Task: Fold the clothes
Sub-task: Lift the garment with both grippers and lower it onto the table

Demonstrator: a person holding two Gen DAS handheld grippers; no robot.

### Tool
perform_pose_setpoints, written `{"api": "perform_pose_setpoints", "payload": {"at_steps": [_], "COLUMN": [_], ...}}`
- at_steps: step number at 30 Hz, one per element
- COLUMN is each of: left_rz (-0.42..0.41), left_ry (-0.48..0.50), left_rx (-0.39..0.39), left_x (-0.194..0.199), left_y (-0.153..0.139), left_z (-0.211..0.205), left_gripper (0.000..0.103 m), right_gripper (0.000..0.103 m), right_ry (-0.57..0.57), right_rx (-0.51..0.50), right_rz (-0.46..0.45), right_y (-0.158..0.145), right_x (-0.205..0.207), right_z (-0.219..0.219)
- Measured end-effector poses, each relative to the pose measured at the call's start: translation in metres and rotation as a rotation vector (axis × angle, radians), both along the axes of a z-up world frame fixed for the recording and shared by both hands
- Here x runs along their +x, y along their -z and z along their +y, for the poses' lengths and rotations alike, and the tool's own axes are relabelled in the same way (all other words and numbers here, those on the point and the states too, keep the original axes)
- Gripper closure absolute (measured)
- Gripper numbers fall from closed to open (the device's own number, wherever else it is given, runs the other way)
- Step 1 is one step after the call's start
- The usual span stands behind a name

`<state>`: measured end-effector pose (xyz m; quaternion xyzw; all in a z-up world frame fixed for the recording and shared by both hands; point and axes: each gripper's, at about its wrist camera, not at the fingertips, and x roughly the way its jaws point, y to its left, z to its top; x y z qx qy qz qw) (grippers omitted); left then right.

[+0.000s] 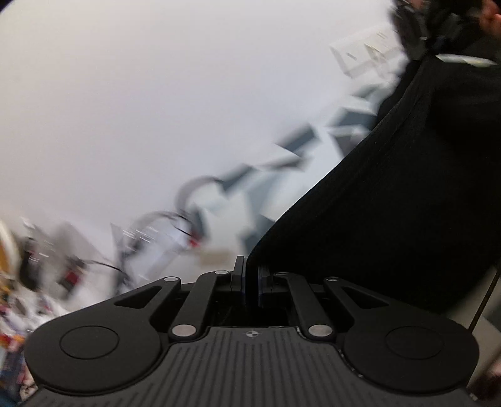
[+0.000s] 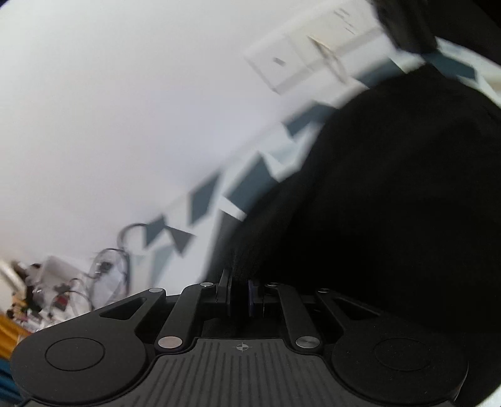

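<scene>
A black garment point(image 1: 391, 194) hangs stretched in the air, filling the right side of the left wrist view. My left gripper point(image 1: 252, 275) is shut on its lower corner, the cloth rising from between the pads up to the right. In the right wrist view the same black garment point(image 2: 375, 203) covers the right half of the picture. My right gripper point(image 2: 239, 288) is shut on a bunched edge of it. Both views are blurred by motion.
A white wall point(image 1: 141, 94) fills the background. A surface with a grey and white triangle pattern point(image 2: 200, 200) runs diagonally behind the cloth. Cables and small cluttered items point(image 1: 69, 272) lie at the lower left. A person's dark clothing point(image 1: 444, 28) shows at top right.
</scene>
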<state>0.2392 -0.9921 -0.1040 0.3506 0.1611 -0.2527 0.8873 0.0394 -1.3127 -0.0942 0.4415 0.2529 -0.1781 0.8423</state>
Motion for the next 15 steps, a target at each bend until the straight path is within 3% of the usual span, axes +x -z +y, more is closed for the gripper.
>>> {"api": "perform_pose_setpoints", "payload": {"at_steps": [4,5,7,11,14,15], "left_rz": [-0.119,-0.126,-0.060,0.113,0.178,0.203], "left_ry": [-0.065,-0.066,-0.064,-0.052,-0.073,-0.091], "left_rx": [-0.060,-0.054,-0.022,0.059,0.133,0.126], "left_x": [-0.014,-0.024,-0.042,-0.073,-0.086,-0.086], "left_y": [-0.047,-0.047,-0.026,0.031,0.071,0.073], "left_z": [0.012,0.016,0.021,0.024,0.020,0.021], "left_gripper": [0.096,0.096,0.096,0.095,0.092,0.091], "right_gripper": [0.095,0.094,0.094,0.094,0.093,0.093], "right_ry": [-0.083,-0.107,-0.157,-0.239,-0.235,-0.233], "right_rx": [-0.067,-0.076,-0.092,-0.083,-0.073,-0.069], "right_rz": [-0.093,-0.091,-0.085,0.127,0.229,0.263], "right_y": [-0.048,-0.050,-0.052,0.010,0.053,0.068], "right_x": [-0.004,-0.014,-0.034,-0.055,-0.062,-0.064], "right_z": [0.002,0.007,0.017,0.041,0.049,0.051]}}
